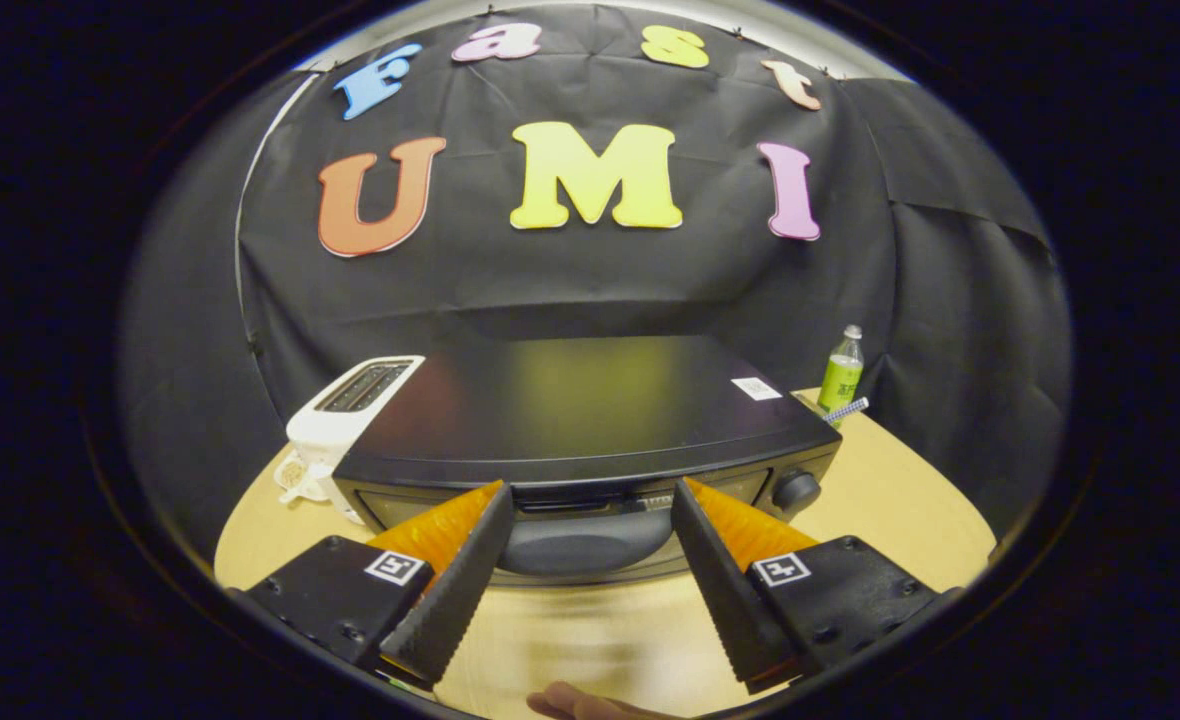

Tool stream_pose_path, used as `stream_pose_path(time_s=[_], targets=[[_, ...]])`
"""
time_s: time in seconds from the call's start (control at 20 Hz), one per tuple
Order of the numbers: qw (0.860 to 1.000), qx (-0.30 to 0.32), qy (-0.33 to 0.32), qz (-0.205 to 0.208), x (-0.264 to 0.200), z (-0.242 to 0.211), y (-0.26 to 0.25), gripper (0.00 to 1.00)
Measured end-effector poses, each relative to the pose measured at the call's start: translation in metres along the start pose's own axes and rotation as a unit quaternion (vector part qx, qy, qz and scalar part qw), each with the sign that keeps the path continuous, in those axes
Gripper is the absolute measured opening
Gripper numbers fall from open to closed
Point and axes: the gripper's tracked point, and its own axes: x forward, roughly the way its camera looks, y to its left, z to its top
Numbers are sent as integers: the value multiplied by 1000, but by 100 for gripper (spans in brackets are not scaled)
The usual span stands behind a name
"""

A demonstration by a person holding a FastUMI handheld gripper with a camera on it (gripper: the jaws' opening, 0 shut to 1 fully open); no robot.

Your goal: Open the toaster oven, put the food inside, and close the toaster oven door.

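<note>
Opening step: gripper [590,500] spread wide and empty, its fingers flanking the door handle [585,540] of the toaster oven [590,420], mid-table [890,500], door still closed. Next, I'd judge: close onto the handle, pull down. White sticker [756,388] on top unreadable; bottle [841,374] label too small.

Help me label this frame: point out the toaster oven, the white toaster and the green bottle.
toaster oven [570,400], gripper view, its flat top.
white toaster [335,425], gripper view, its side wall.
green bottle [840,378], gripper view, its label.
</note>
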Motion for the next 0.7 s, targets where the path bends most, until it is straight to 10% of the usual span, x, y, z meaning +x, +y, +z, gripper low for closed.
stream_pose_path(time_s=[0.7], targets=[[998,-43,35,14,-43,-45,-4,100]])
